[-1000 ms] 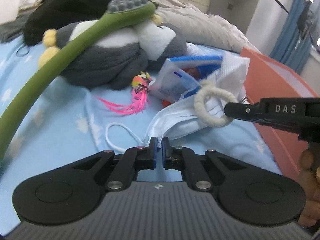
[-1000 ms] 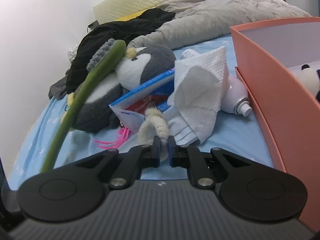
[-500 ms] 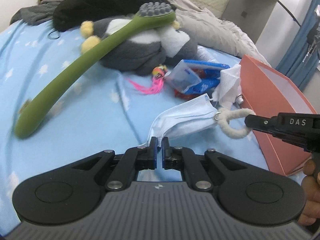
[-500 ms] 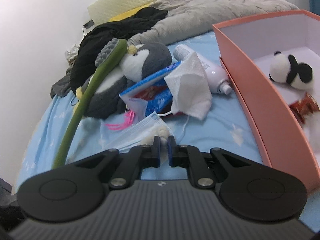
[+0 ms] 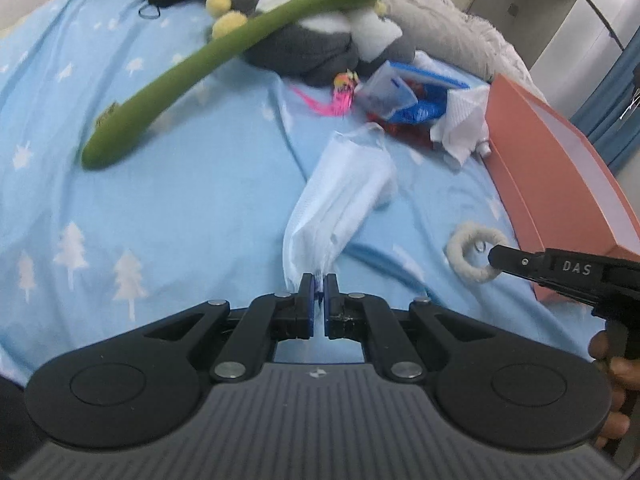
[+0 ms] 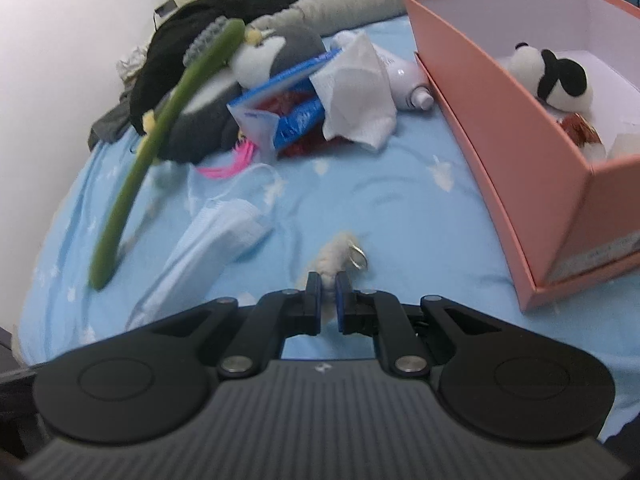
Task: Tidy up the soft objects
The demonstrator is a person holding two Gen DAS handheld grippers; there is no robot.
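The face mask (image 5: 340, 196) is pinched at its near end by the left tool (image 5: 319, 294), jaws shut tight on the pleated edge; the rest trails away over the blue bed sheet (image 5: 160, 200), long axis running from the tool toward the far right, free end pointing at the clutter pile. In the right wrist view the same mask (image 6: 208, 240) lies left of the right tool (image 6: 328, 296), well apart from the box. The cream rope ring (image 6: 332, 260), with a small metal ring attached, is clamped in the right tool, jaws nearly closed on its cord; seen from the left wrist view the rope ring (image 5: 476, 256) hangs at the right tool's tip, just beside the near corner of the pink box (image 5: 560, 184). The key relation, judged: the box (image 6: 500, 128) lies right and far of both tools, open side up, a panda plush (image 6: 552, 76) already inside; the right tool is nearer, so the ring is likely dropped first. A green long-handled brush (image 5: 208, 56) leans on a penguin plush (image 5: 320, 40) at far left, untouched.
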